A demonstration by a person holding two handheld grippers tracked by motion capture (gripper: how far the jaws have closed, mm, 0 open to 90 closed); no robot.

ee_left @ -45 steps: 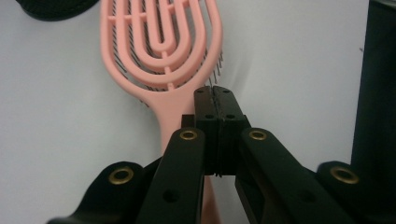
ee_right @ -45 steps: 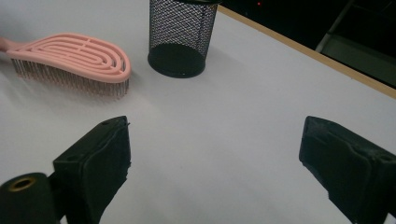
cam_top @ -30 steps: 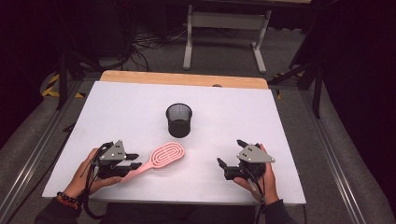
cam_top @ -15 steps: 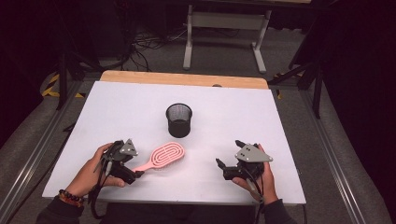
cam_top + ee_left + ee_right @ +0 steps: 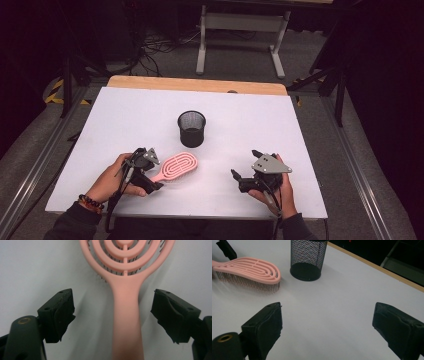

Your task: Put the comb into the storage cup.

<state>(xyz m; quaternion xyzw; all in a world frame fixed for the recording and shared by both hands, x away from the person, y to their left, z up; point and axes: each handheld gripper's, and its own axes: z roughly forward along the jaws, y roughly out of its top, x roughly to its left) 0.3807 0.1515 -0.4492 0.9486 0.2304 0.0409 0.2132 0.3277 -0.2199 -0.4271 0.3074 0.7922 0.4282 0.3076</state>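
A pink hairbrush (image 5: 178, 166) lies flat on the white table (image 5: 125, 115), its handle pointing toward the near left. My left gripper (image 5: 153, 171) is rolled onto its side and stands open, one jaw on each side of the handle (image 5: 127, 322) without touching it. In the left gripper view both pads (image 5: 63, 310) stay clear of the handle. A black mesh cup (image 5: 191, 128) stands upright beyond the brush. My right gripper (image 5: 245, 163) rests open at the near right, with bare table between its jaws (image 5: 329, 320). It faces the cup (image 5: 308, 257) and the brush (image 5: 249, 270).
A wooden strip (image 5: 197, 85) runs along the table's far edge. Beyond it stands a grey metal frame (image 5: 240, 30) on the floor with cables. Metal rails (image 5: 350, 165) flank the table on both sides.
My left gripper has turned onto its side and slid toward the brush until its jaws straddle the handle. The brush, the cup and my right gripper have hardly moved.
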